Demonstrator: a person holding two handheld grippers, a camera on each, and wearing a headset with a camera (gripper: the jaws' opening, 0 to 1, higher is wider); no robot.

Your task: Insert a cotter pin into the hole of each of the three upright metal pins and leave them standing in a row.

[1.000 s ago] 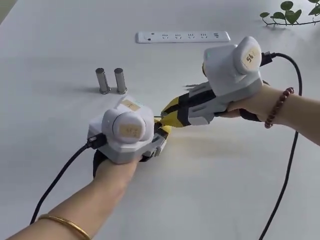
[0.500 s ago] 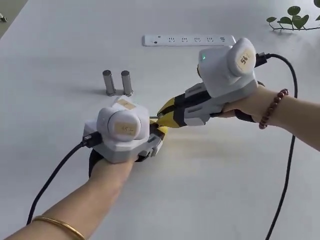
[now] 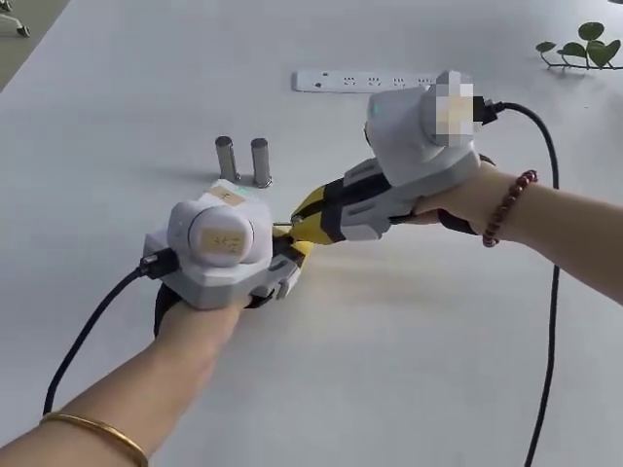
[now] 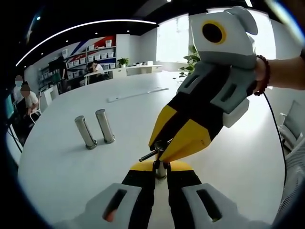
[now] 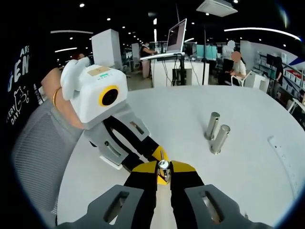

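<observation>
The left gripper [image 4: 161,174] is clamped on a metal pin [image 4: 161,168], holding it upright near the pair of standing pins [image 3: 260,161], on the person's side of that pair. The right gripper [image 4: 163,147] meets it from the side, its jaws pinched on a thin cotter pin [image 4: 148,156] level with the metal pin's head; whether the tip has entered the hole is too small to tell. I judge this insertion underway, not finished. On the pair, side by side, no cotter pin can be made out, so both may remain to do, as does setting all three in a row
</observation>
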